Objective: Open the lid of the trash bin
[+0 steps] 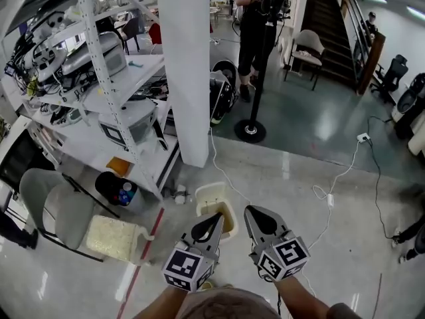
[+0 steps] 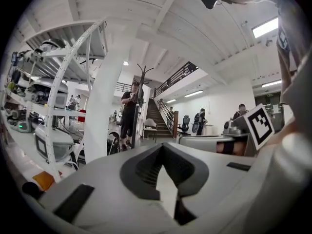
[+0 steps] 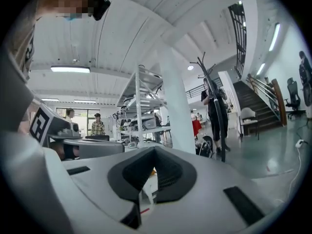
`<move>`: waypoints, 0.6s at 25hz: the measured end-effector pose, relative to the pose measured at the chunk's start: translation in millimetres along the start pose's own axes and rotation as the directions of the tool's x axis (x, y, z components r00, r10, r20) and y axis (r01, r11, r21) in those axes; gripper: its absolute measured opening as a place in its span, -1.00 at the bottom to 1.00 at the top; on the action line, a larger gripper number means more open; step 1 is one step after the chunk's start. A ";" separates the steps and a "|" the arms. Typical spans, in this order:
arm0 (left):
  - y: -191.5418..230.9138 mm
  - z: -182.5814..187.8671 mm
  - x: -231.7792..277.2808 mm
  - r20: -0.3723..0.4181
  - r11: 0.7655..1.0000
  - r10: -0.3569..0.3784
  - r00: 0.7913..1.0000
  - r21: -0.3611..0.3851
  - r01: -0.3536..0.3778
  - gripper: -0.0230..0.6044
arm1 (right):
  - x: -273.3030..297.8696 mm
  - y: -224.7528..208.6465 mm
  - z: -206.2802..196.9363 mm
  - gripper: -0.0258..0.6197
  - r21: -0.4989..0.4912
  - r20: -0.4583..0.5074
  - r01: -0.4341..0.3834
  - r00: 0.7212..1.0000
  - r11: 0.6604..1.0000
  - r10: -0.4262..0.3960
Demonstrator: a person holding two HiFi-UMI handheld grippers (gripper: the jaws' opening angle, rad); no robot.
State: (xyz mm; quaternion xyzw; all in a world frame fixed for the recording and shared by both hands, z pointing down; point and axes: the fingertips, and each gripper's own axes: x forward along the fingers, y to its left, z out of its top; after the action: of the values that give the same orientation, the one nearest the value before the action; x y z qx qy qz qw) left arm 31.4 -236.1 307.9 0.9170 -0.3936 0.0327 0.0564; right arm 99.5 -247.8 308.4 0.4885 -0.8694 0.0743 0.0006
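A small cream trash bin [image 1: 211, 197] stands on the floor just ahead of me in the head view. Its pale lid seems tilted back at the far side, with a yellowish opening [image 1: 229, 223] below it; I cannot tell this for sure. My left gripper [image 1: 216, 219] hangs over the bin's near edge, its jaws together in a point, holding nothing. Slightly to the bin's right, my right gripper [image 1: 250, 211] is also shut and empty. In the left gripper view the left gripper [image 2: 163, 147] points level across the room. The right gripper [image 3: 155, 150] does the same in its own view.
A white pillar [image 1: 182, 72] rises behind the bin, with a loaded shelving rack [image 1: 113, 92] to its left. A grey chair [image 1: 60, 211], a cream foam box [image 1: 113, 238] and a black bucket [image 1: 116, 188] stand at left. A white cable [image 1: 332, 185] crosses the floor at right. A person [image 1: 255, 25] stands by a coat stand [image 1: 250, 130].
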 end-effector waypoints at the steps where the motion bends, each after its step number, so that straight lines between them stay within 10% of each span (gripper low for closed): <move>1: -2.0 3.0 -2.0 0.008 1.000 0.002 1.000 -0.007 -0.002 -0.97 | -7.1 2.1 3.9 -0.86 -0.019 0.013 0.007 1.000 1.000 -0.006; 15: -15.9 13.6 -13.3 0.057 1.000 0.025 0.998 0.010 -0.026 -0.97 | -32.0 24.4 23.4 -0.86 -0.070 0.115 -0.002 0.993 0.998 0.010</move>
State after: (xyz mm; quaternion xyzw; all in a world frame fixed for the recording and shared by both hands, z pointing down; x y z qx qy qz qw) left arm 34.0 -217.4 291.8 0.9127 -0.4065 0.0094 0.0397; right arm 97.2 -211.1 279.9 0.4891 -0.8715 0.0155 -0.0324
